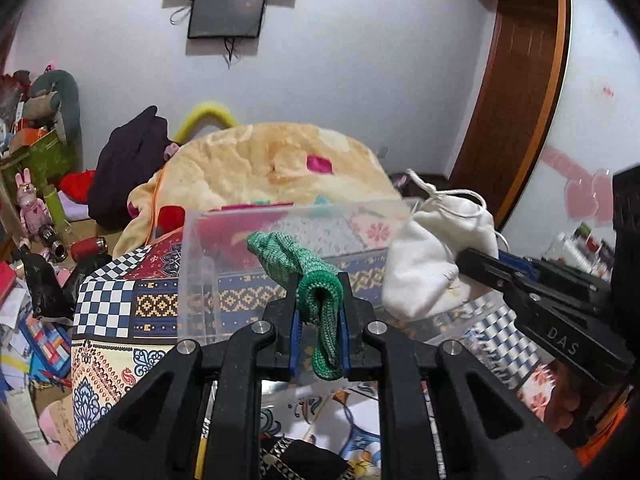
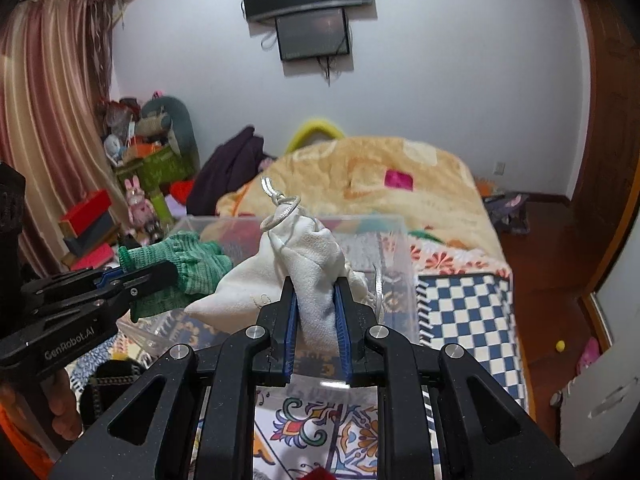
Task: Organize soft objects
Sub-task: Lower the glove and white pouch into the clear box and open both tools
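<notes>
My left gripper [image 1: 319, 300] is shut on a green knitted glove [image 1: 296, 262] and holds it over the near wall of a clear plastic bin [image 1: 200, 264]. My right gripper [image 2: 316, 300] is shut on a white drawstring pouch [image 2: 308, 256] with a metal ring at its top, held above the same bin [image 2: 396, 240]. In the left wrist view the pouch [image 1: 436, 252] and the right gripper [image 1: 472, 260] are at the right. In the right wrist view the glove [image 2: 184, 264] and the left gripper [image 2: 160, 276] are at the left.
The bin stands on a bed with a patterned sheet [image 1: 120, 320] and a bunched yellow blanket [image 1: 272, 164]. Clutter of boxes and toys [image 1: 36, 200] fills the floor at the left. A wooden wardrobe [image 1: 516, 92] is at the right. Screens [image 2: 312, 12] hang on the wall.
</notes>
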`<state>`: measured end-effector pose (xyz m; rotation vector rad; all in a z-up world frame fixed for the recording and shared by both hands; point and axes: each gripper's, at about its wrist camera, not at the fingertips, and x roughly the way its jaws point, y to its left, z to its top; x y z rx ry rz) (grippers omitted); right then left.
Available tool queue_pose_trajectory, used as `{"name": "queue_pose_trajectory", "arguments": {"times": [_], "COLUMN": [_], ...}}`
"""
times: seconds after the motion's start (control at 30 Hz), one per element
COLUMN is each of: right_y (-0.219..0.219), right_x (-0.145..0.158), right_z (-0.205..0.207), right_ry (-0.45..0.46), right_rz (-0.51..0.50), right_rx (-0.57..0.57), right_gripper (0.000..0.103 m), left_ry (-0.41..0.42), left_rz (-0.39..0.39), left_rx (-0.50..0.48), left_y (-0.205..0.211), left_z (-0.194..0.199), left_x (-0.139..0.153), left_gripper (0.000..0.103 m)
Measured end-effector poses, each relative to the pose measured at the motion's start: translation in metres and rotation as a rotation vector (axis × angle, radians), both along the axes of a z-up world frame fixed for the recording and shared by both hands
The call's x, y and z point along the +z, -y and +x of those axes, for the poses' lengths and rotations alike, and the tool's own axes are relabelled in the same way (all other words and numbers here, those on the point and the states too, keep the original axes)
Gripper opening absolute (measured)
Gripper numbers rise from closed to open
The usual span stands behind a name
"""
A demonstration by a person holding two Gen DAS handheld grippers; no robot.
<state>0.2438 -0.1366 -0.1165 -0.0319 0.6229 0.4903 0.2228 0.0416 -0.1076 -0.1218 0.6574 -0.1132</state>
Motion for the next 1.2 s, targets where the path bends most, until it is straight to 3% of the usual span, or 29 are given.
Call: {"name": "queue_pose_trajectory", "arguments": {"times": [0.17, 0.37, 0.47, 0.6, 0.7, 0.93, 1.2], "right_y": [-0.008, -0.012, -0.01, -0.006, -0.003, 0.012, 0.029], "right_x": [-0.009, -0.016, -0.016, -0.013, -0.007, 0.018, 0.038], "right_z": [0.007, 0.008, 0.006, 0.001, -0.004, -0.026, -0.056], "right_ry": [-0.047, -0.083, -0.077, -0.078, -0.062, 0.016, 0.088], "right_rz": [-0.055, -0.096, -0.106, -0.107, -0.096, -0.054, 0.0], "right_rx": [0.01, 0.033, 0.038, 0.059, 0.065, 0.064, 0.058], "right_gripper": [0.016, 0.018, 0.019, 0.028, 0.039, 0.053, 0.066], "left_ry": [-0.063, -0.084, -0.082, -0.07, -0.046, 0.056, 0.148], "left_rz": [0.044, 0.068, 0.08, 0.094, 0.101, 0.113, 0.073], "left_rx": [-0.021, -0.01, -0.001, 0.006, 0.011, 0.024, 0.008], "left_y": [0.008, 0.011, 0.011, 0.01, 0.011, 0.012, 0.004], "left_z": [0.011, 0.011, 0.009, 0.002, -0.008, -0.037, -0.079], "left_x": [-0.015, -0.019, -0.018, -0.015, -0.008, 0.022, 0.053], "left_gripper": [0.015, 0.018, 0.024, 0.043, 0.05, 0.068, 0.078]}}
